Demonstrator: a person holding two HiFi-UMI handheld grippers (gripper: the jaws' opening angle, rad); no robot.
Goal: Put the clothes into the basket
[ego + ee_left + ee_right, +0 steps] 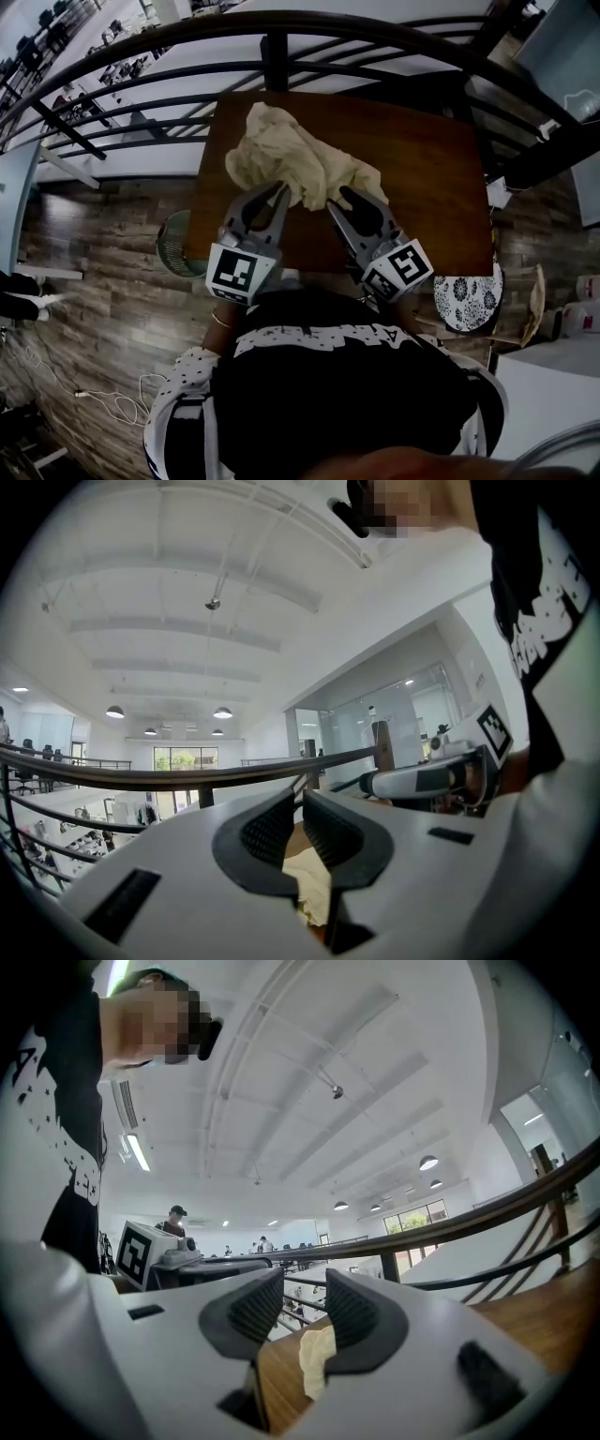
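Note:
A crumpled cream cloth [291, 150] lies heaped on the brown wooden table [422, 169]. My left gripper [278, 194] points at the heap's near edge with its tips right by the fabric. Its jaws stand together. In the left gripper view [300, 822] the cloth [309, 878] shows low down beyond the pads. My right gripper [361, 202] sits at the heap's near right edge, open. In the right gripper view [305, 1302] nothing is pressed between the pads, and the cloth [317, 1354] lies on the table just past them.
A green basket [172, 246] stands on the floor by the table's near left corner. A dark metal railing [281, 66] curves behind the table. A round patterned seat [467, 298] is at the near right corner. Wood floor lies to the left.

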